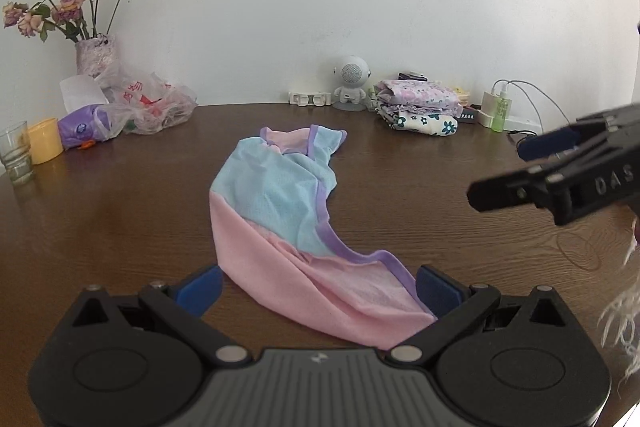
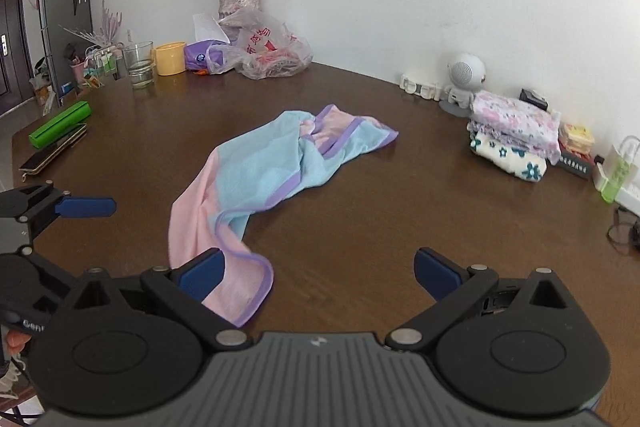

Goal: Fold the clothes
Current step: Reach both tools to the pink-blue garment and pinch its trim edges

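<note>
Pink and blue garment (image 1: 288, 223) with purple trim lies crumpled, unfolded, in the middle of the dark wood table (image 1: 120, 219); its pink hem end reaches toward the near edge, its blue upper part points toward the wall. Left claw (image 1: 318, 291) sits low at the garment's near end, jaws wide apart, the pink hem lying between the two blue pads; whether either pad touches the cloth cannot be told. Right claw (image 2: 318, 273) hovers to the right of the garment's near end, jaws also wide apart, nothing gripped; its left pad overlaps the hem corner in the right wrist view, bare table under the rest of the gap. Beyond the garment, against the wall: a stack of folded floral clothes (image 2: 514, 137) to the garment's right, with a small white robot-shaped figure (image 2: 464, 79) just beside it. To the garment's far left: a vase of dried roses (image 1: 96, 55), a plastic bag (image 1: 154, 105), a yellow cup (image 1: 46, 141) and a glass (image 1: 16, 153).
</note>
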A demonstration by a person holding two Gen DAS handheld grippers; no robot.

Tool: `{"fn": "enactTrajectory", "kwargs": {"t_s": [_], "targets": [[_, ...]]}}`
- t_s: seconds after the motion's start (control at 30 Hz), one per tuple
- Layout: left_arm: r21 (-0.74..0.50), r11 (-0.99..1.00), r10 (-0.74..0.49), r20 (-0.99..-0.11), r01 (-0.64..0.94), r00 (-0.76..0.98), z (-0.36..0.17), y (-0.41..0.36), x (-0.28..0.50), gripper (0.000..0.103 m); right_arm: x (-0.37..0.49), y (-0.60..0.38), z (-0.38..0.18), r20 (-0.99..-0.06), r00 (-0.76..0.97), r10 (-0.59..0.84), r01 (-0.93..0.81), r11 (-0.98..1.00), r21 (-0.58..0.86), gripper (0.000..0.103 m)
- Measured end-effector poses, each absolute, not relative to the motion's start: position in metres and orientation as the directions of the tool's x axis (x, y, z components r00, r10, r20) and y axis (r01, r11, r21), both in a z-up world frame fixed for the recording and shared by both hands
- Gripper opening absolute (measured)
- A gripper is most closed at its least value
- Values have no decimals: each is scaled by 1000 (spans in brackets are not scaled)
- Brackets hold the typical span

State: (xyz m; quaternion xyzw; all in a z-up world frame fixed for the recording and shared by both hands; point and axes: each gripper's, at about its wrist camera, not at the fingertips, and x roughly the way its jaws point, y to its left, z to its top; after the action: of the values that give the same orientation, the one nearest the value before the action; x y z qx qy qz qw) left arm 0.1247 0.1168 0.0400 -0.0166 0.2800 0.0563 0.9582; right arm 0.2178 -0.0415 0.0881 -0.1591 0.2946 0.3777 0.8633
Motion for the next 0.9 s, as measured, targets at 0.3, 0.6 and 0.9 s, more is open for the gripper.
{"fn": "enactTrajectory", "kwargs": {"t_s": [0.3,0.6,0.9], "targets": [[-86,992,18,-610,-89,792,23,131,198,95,351,57,59,-691,528,494,-686,728,-4,99],[-54,995,25,-682,-84,731,15,144,234,54,430,106,25,-738,497,456,-624,779,61,78],[-99,993,-22,-660,-58,751,30,169,222,1,469,103,16,-741,473,477,-591,795,135,4]]}}
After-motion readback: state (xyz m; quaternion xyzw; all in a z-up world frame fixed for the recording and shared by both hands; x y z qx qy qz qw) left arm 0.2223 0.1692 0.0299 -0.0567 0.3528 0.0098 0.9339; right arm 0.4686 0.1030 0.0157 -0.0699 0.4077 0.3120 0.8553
